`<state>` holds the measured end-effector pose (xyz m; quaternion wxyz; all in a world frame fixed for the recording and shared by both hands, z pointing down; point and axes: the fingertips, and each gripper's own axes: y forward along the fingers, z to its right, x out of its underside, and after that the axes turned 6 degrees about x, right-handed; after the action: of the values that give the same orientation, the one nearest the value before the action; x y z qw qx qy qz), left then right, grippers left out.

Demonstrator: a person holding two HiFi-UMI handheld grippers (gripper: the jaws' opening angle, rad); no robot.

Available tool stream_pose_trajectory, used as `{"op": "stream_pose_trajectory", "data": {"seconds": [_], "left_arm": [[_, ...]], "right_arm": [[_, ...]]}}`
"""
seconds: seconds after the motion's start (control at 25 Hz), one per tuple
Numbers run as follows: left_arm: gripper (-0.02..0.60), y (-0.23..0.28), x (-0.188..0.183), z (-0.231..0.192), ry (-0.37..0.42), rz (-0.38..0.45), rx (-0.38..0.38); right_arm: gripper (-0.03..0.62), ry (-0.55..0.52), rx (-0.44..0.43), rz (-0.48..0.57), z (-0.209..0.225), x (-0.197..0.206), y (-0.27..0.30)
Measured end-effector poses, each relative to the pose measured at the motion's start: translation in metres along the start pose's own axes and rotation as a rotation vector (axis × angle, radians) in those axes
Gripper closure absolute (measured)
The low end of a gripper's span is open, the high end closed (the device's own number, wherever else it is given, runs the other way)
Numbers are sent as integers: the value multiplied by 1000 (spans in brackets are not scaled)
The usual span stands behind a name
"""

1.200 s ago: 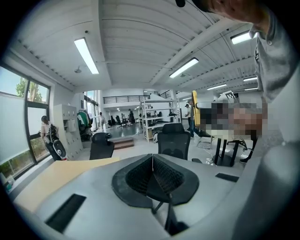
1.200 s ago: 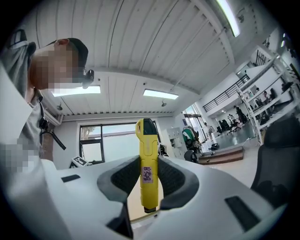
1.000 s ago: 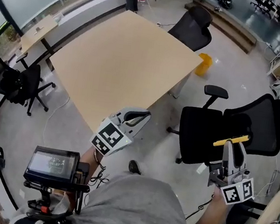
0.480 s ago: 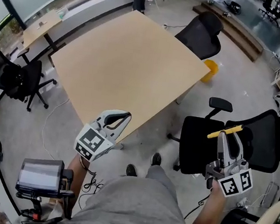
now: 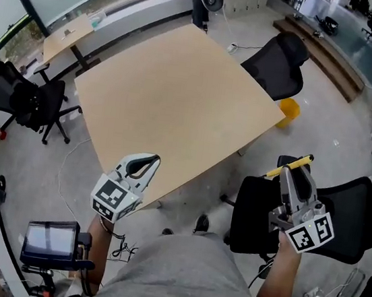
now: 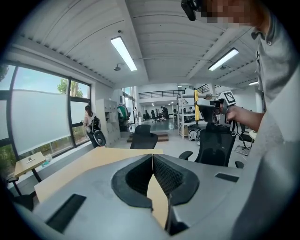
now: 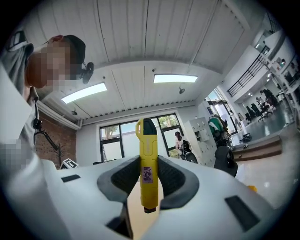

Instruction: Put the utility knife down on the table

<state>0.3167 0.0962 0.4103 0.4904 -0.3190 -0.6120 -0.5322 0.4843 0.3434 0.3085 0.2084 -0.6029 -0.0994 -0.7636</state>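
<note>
The right gripper's grey padded jaws are clamped across the body of the slim yellow plastic utility knife, both its ends sticking out past them. It is held in the air over a black mesh office chair, well short of the pale wooden table. The left gripper has its jaws pressed together on nothing. Releasing before the knife is over the tabletop would likely drop it onto the chair or floor, and letting go from high up could make it bounce or slide off the edge.

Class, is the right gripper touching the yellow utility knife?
Touching. The right gripper view shows the right gripper clamping the utility knife between both jaws.
</note>
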Motion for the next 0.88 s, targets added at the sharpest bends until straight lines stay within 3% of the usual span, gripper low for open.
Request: {"op": "stream_pose_trajectory", "data": {"seconds": [0.24, 0.48, 0.88], "left_arm": [[577, 10, -7, -9, -28, 2, -77], [576, 10, 14, -29, -70, -29, -132], [576, -11, 9, -97, -74, 33, -137]], "right_arm": [[476, -11, -89, -23, 23, -7, 39], [476, -2, -130, -52, 39, 8, 82], [476, -52, -132, -39, 5, -6, 157]]}}
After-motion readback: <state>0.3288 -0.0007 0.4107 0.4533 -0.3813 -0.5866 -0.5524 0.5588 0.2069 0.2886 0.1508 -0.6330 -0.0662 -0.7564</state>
